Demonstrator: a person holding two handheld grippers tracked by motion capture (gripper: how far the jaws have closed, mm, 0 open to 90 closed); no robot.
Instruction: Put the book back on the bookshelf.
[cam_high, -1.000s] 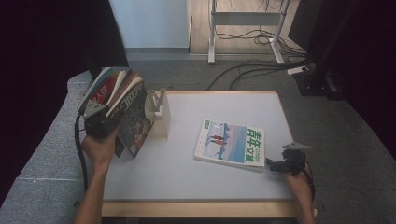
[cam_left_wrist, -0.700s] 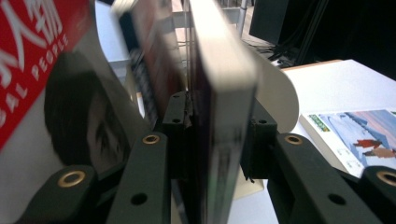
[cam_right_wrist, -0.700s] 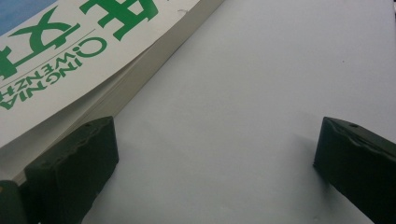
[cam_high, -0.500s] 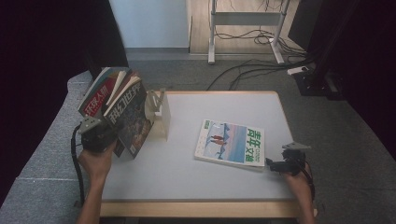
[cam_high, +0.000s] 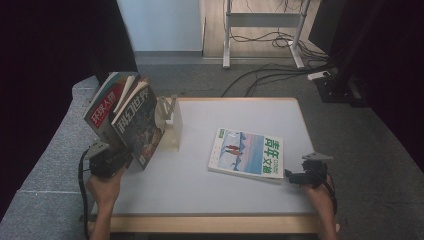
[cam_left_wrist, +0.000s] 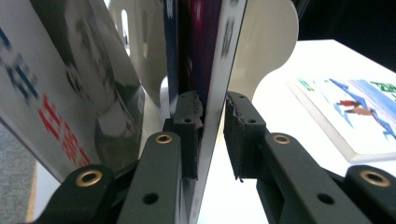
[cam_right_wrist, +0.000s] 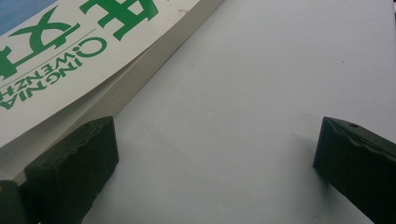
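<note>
My table (cam_high: 200, 185) carries everything here. At its left edge a bundle of magazines (cam_high: 127, 117) leans tilted against the white rack (cam_high: 170, 120), just beside the table's left rim. Right of the rack, well apart from it, a flat magazine (cam_high: 246, 154) lies face up on the table. My left gripper (cam_left_wrist: 214, 135) straddles the lower edge of the dark-covered magazine (cam_left_wrist: 205, 70) in that bundle; one pad touches it, the other stands just off. My right gripper (cam_right_wrist: 215, 154) rests on the table at the flat magazine's near right corner, spread wide, holding nothing.
</note>
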